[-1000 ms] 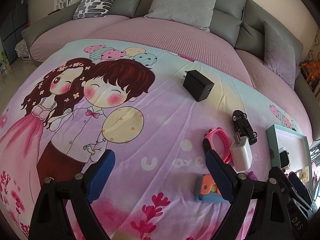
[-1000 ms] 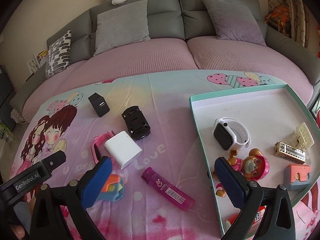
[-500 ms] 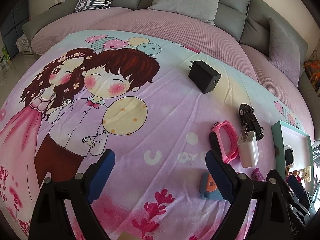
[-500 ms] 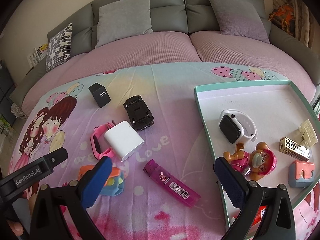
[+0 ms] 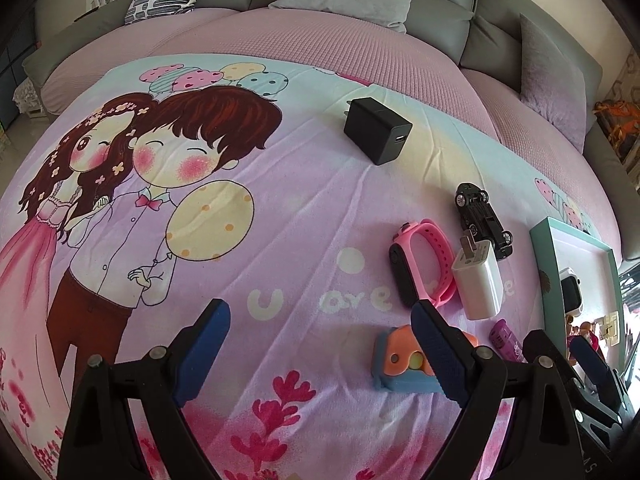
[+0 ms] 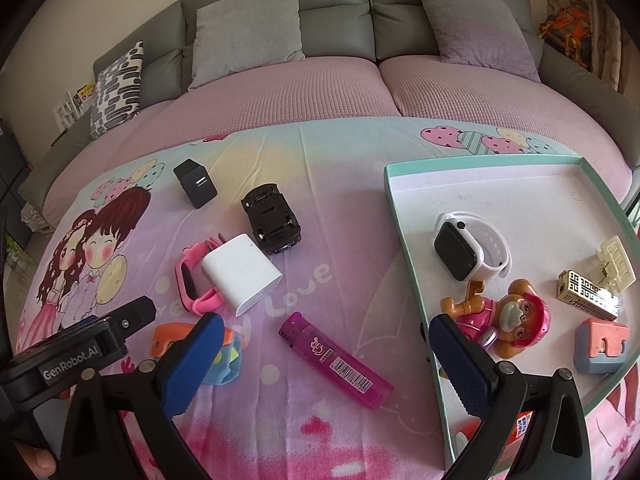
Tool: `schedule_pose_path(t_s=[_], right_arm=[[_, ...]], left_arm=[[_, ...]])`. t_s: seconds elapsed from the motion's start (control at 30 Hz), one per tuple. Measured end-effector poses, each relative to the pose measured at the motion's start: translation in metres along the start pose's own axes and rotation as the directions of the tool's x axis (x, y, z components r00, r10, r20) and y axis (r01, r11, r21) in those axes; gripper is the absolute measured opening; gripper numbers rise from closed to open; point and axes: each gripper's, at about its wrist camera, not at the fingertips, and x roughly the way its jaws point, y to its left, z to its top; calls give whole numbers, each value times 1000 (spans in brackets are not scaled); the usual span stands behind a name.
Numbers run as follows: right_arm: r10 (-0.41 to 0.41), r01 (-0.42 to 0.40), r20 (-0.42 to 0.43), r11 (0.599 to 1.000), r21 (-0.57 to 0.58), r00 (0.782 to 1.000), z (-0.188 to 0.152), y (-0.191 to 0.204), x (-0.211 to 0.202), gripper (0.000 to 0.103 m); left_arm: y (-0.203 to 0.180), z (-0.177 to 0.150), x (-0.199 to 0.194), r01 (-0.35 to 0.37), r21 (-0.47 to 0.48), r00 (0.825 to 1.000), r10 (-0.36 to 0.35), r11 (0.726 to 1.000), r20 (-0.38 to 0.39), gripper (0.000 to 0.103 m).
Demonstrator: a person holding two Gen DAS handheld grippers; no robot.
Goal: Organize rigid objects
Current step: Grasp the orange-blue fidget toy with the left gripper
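The left gripper (image 5: 320, 344) was held wide apart over the printed sheet (image 5: 280, 240), nothing gripped. The pink band (image 6: 196, 280), white charger (image 6: 240, 274), black toy car (image 6: 272, 220) and pink lighter (image 6: 334, 360) were spread beside it. The right gripper (image 6: 320, 360) was likewise spread and empty, beside the tray (image 6: 412, 248) where a white watch (image 6: 472, 250) was kept.

A cartoon-print sheet (image 6: 320, 168) covers the bed, carrying a teal tray (image 6: 400, 216) with, to its left, a lighter (image 6: 334, 360), white charger (image 6: 240, 274), pink band (image 6: 192, 280), toy car (image 6: 272, 220), black charger (image 6: 195, 183) and orange-blue toy (image 5: 400, 364).
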Motion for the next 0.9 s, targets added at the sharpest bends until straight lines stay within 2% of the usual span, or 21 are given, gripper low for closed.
schedule_pose_path(t_s=[0.2,0.37,0.53,0.77,0.9], right_arm=[[-31,29,46,998,48,998,6,-18,-13,103],[-57,53,43,995,82,997,7,-30,-12,103],[-58,54,41,995,86,998,7,-32,-11,103],[-53,50,37,996,72,998,6,-29,-11,103],[-57,55,29,997,53,998,5,-26,-10,103]], left_arm=[[-9,-1,0,35,27,999,-35,999,-10,92],[-32,-8,8,91,109,995,-86,990,-56,92],[-52,-16,16,111,183,991,-95,977,-96,92],[-53,-18,20,83,196,993,-65,977,-100,92],[-40,-17,23,4,187,996,13,982,-87,92]])
